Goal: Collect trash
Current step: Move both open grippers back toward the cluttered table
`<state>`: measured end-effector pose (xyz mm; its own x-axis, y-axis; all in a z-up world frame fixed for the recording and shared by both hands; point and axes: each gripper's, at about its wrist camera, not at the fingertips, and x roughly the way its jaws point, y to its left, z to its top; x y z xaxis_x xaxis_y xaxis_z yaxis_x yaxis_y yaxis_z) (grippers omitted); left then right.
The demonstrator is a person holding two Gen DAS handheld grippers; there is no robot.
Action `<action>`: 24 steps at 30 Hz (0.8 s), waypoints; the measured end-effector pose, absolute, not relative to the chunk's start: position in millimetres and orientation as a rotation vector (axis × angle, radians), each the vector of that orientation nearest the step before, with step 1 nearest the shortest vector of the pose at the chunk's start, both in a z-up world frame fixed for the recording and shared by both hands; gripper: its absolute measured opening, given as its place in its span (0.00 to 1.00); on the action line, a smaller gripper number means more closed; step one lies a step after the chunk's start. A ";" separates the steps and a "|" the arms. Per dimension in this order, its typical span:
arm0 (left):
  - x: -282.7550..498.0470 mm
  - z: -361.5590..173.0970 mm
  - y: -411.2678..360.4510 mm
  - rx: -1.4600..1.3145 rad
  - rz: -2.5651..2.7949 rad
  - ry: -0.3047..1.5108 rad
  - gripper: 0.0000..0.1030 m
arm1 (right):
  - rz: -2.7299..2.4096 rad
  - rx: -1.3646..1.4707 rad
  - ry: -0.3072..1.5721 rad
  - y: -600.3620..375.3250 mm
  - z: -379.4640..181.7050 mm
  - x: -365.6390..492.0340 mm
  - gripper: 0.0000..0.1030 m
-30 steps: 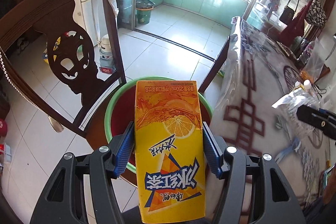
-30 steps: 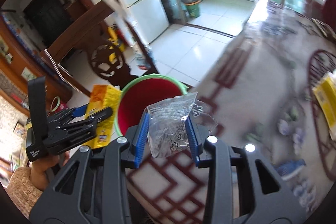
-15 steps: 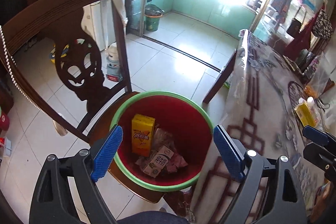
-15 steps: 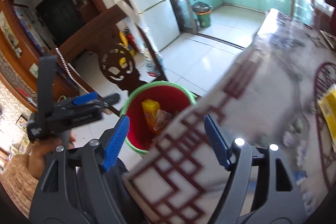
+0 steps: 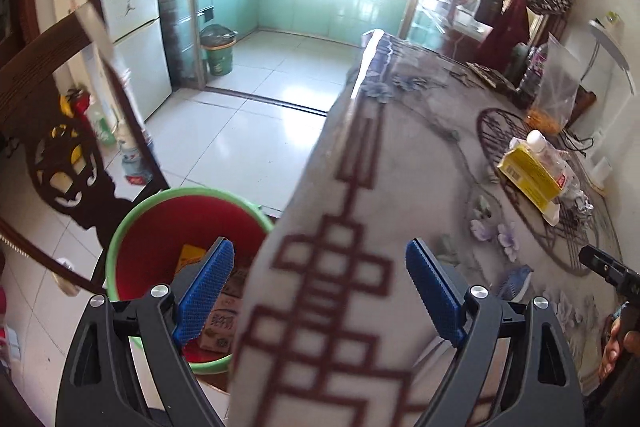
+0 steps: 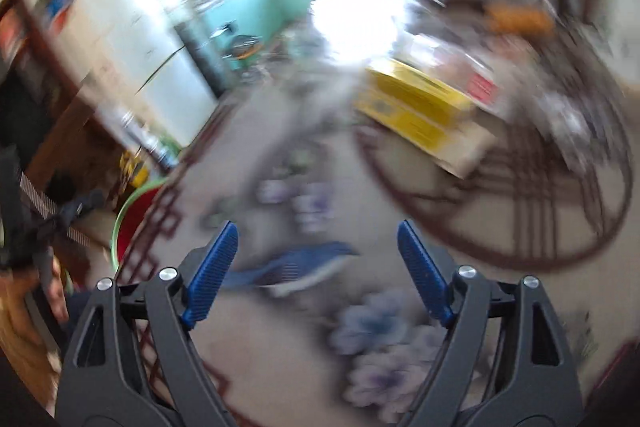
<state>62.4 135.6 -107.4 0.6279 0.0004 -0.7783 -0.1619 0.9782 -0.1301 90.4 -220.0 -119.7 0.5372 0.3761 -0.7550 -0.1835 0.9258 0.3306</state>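
Beside patterned table [image 5: 420,187], red bin [image 5: 160,227]

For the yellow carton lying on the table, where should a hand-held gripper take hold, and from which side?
Probably across the two long sides of the yellow carton, near its free near end, coming from above. It lies flat on its broad face on the table, with a clear plastic bottle against its far side, so a low approach from that side looks blocked.

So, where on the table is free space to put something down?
Bare cloth lies between the table's near edge and the flat yellow carton, ahead of the left hand-held gripper. It is crowded around that carton, against the clear plastic bottle. A blue wrapper lies nearer.
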 end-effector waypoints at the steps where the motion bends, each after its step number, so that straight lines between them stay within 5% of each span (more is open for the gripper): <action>1: 67.3 -106.8 127.3 -0.201 0.083 0.899 0.81 | 0.322 0.248 0.937 -234.4 -122.7 92.9 0.78; 8: 76.9 -88.6 66.3 -0.178 -0.034 0.953 0.81 | 0.214 0.215 0.800 -308.3 -135.8 77.5 0.78; 10: 72.3 -85.8 52.9 -0.135 -0.075 0.915 0.82 | 0.222 0.213 0.720 -315.4 -122.7 71.6 0.88; 13: 66.0 -93.2 37.0 -0.102 -0.127 0.839 0.82 | 0.227 0.193 0.619 -320.0 -116.3 56.2 0.90; 24: 64.0 -100.8 6.6 -0.303 -0.198 0.927 0.82 | 0.193 0.421 0.601 -339.6 -105.4 43.1 0.90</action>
<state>64.0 6.6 -100.8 0.5865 -0.2960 -0.7539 0.0380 0.9398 -0.3395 43.1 -339.6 -105.4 0.8104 0.2955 -0.5059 -0.0543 0.8977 0.4372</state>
